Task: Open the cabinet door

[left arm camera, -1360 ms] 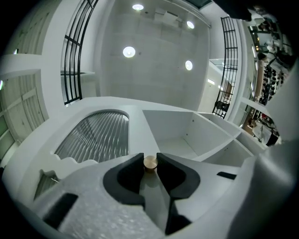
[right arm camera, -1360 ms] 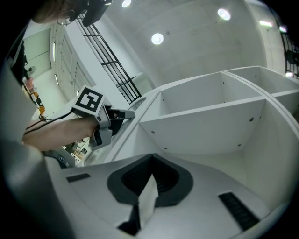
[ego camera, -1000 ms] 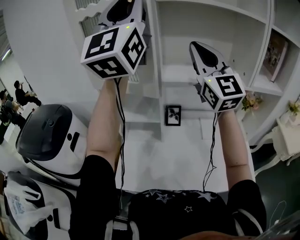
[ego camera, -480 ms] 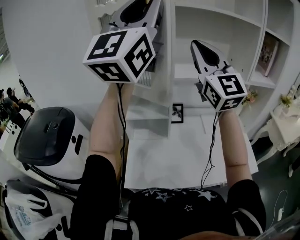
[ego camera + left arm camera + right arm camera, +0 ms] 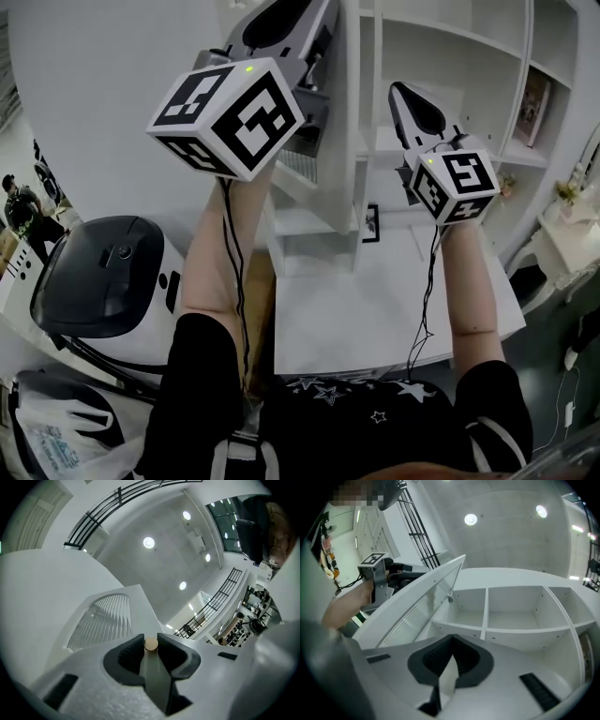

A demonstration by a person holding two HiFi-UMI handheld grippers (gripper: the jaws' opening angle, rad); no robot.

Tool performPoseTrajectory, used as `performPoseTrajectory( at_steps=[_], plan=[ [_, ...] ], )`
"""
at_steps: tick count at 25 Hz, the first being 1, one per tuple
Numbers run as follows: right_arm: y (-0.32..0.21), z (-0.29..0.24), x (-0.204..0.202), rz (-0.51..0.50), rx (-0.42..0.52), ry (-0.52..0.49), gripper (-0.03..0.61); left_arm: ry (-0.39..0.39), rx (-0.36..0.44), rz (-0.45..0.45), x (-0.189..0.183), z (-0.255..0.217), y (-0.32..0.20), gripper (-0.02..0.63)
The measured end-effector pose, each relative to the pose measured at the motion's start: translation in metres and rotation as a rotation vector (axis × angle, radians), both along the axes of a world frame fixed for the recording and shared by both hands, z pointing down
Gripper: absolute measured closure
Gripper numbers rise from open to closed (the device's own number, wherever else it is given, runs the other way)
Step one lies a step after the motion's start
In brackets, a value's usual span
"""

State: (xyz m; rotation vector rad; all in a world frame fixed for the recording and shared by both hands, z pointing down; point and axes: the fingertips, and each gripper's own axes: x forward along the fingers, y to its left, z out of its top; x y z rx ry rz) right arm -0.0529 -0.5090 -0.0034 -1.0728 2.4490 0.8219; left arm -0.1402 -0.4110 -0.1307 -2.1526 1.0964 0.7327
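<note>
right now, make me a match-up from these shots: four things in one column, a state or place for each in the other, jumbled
Things:
1. left gripper
2. right gripper
3. door
4. picture frame

States or places:
a. swung partly open
b. shut on the knob
c. stands on the white top
d. shut, nothing in it

Pairs: 1-b; 2-d; 3-a; 4-c
</note>
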Motion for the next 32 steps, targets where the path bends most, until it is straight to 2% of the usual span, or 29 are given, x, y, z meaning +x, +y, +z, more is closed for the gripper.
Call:
performPoseTrajectory(
  at_steps=[5,11,20,23,32],
  plan=[
    [0.024,0.008,-0.029,0.002,0.002,0.017,0.574,0.005,0.025,0.003,-0.035,0.000,0.033,0.518],
    [0.060,0.015,-0.058,0.007,0.002,0.004,0.574,0.032,-0.002,0.050,-0.078,-0.001,0.065,0.518],
    [0.094,0.049,-0.098,-0.001,-0.080,-0.011,0.574,0.077,-0.043,0.136,-0.133,0.000,0.086,0.518],
    [0.101,0.052,-0.105,0.007,-0.090,0.002,0.574,0.100,-0.054,0.170,-0.145,0.001,0.087,0.518],
    [0.121,0.052,-0.108,0.040,-0.097,0.027,0.574,0.114,-0.066,0.153,-0.158,0.000,0.089,0.514]
  ],
)
